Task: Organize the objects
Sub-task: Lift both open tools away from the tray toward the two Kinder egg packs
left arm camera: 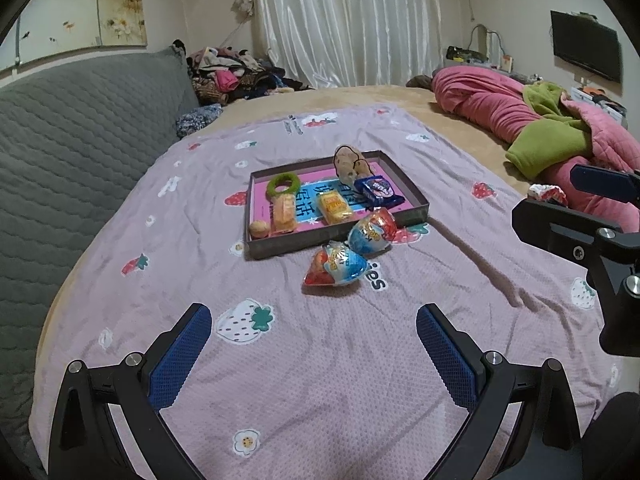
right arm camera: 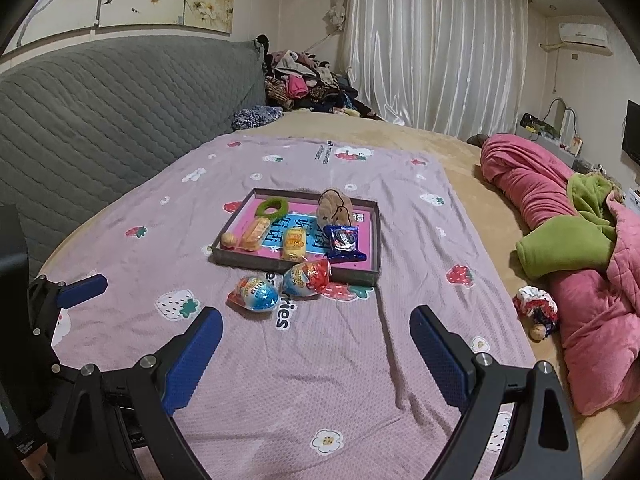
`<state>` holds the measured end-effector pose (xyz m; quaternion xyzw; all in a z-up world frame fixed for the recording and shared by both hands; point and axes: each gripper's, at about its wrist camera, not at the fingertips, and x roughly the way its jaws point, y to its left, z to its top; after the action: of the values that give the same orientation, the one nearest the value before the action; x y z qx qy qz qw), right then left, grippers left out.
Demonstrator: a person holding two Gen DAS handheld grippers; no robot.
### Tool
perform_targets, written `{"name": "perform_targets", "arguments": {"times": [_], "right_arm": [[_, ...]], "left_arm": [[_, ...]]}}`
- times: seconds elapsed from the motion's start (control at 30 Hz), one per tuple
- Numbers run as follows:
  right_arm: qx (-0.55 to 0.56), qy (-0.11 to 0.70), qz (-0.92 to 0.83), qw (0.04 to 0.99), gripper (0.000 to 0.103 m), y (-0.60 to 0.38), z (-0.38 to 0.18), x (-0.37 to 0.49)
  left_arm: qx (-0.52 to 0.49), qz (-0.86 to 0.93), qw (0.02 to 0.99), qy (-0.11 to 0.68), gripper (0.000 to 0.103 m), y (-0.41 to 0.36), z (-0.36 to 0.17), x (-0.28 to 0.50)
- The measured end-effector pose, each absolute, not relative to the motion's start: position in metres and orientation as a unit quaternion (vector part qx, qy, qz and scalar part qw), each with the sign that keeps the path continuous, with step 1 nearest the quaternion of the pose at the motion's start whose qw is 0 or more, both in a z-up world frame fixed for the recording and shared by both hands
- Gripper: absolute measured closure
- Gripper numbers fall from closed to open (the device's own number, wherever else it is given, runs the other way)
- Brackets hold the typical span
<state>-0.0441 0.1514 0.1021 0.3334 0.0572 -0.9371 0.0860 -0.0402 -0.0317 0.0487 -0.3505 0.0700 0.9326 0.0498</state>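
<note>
We are holding the left gripper (left arm camera: pixel 314 354) and right gripper (right arm camera: pixel 316 354) spread wide and empty above the blanket (left arm camera: pixel 360 360), since two foil-wrapped eggs (left arm camera: pixel 336 268) are lying outside the tray's (left arm camera: pixel 256 246) near edge, waiting to join the snacks inside.

Dim indoor light — fisheye-warped edges
</note>
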Motion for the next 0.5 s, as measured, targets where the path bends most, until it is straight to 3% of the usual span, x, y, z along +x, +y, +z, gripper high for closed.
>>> {"name": "perform_targets", "arguments": {"times": [0.5], "right_arm": [[0.361, 0.058, -0.926, 0.090, 0.008, 0.148, 0.068, -0.070]], "left_arm": [[-0.380, 0.921, 0.053, 0.065, 0.001, -0.031, 0.012, -0.068]]}}
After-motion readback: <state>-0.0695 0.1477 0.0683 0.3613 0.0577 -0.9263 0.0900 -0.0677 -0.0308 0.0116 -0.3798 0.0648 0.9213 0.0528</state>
